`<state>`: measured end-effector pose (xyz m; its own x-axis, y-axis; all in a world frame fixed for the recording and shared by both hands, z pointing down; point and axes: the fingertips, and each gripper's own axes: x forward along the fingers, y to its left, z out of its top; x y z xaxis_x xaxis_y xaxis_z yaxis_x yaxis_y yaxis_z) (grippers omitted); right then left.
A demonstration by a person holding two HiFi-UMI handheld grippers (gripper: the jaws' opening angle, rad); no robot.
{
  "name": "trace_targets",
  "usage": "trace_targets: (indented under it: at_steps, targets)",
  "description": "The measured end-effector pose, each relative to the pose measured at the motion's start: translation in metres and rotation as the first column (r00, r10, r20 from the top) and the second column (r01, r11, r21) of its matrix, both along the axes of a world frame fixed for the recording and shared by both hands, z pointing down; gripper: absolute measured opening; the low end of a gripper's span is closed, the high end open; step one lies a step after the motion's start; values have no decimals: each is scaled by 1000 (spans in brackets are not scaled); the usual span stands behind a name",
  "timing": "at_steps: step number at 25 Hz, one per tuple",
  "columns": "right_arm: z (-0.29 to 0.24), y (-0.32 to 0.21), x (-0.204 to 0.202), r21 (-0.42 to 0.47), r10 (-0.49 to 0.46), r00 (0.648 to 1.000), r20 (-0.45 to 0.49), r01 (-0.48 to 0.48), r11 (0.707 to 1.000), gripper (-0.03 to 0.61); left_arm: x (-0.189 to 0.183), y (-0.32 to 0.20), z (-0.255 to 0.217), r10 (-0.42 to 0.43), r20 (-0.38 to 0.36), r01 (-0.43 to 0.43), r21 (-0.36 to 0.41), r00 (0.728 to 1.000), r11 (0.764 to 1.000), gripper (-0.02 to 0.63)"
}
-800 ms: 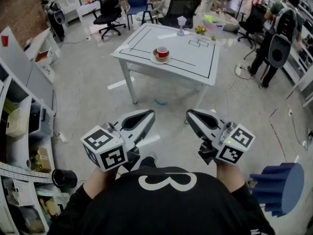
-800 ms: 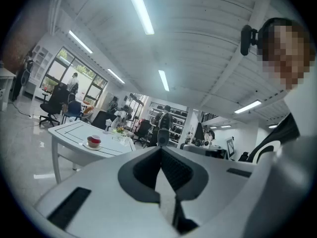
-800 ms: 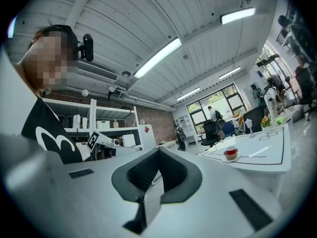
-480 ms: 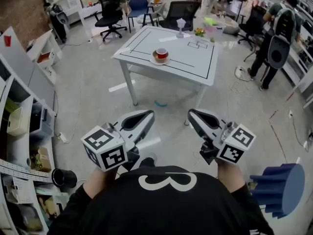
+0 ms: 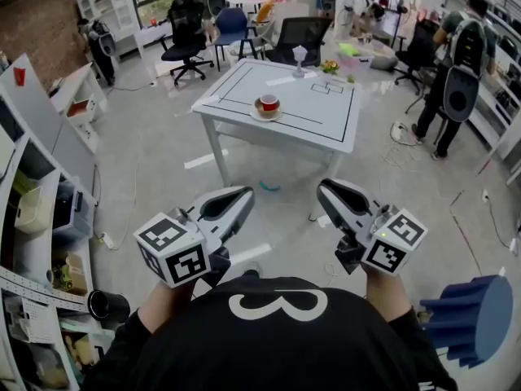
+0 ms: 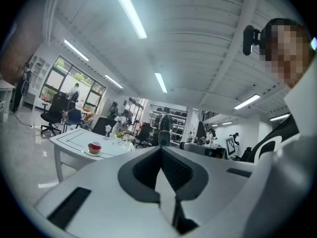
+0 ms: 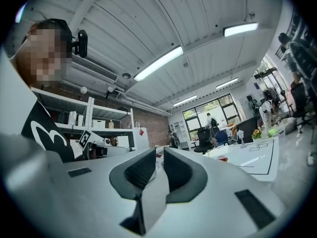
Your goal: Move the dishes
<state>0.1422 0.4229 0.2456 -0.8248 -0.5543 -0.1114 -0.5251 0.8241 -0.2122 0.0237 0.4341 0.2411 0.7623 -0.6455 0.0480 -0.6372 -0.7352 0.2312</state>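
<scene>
A red cup on a white saucer stands near the front edge of a white table some way ahead across the floor. It also shows as the cup at the left and as a small cup at the right. My left gripper is held level in front of my body, shut and empty, its tips touching. My right gripper is beside it, far from the table. Its jaws stand a narrow slit apart with nothing between them.
A clear glass and small flowers sit at the table's far side. Office chairs stand behind it. A person with a backpack is at the right. Shelving lines the left; a blue ridged object is at lower right.
The table with the cup now sits a little lower in the head view, and more of the far room shows. Both grippers keep their pose in front of me.
</scene>
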Motion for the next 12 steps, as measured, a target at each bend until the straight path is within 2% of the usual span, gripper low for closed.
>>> trace_targets:
  at_steps: [6, 9, 12]
  targets:
    - [-1, -19, -11, 23, 2, 1000, -16, -1, 1000, 162, -14, -18, 6, -23, -6, 23, -5, 1000, 1000, 3]
    - [7, -39, -16, 9, 18, 1000, -21, -18, 1000, 223, -21, -37, 15, -21, -9, 21, -19, 1000, 1000, 3]
    - [16, -65, -21, -13, 29, 999, -21, -29, 999, 257, -27, -64, 24, -9, -10, 9, -33, 1000, 999, 3]
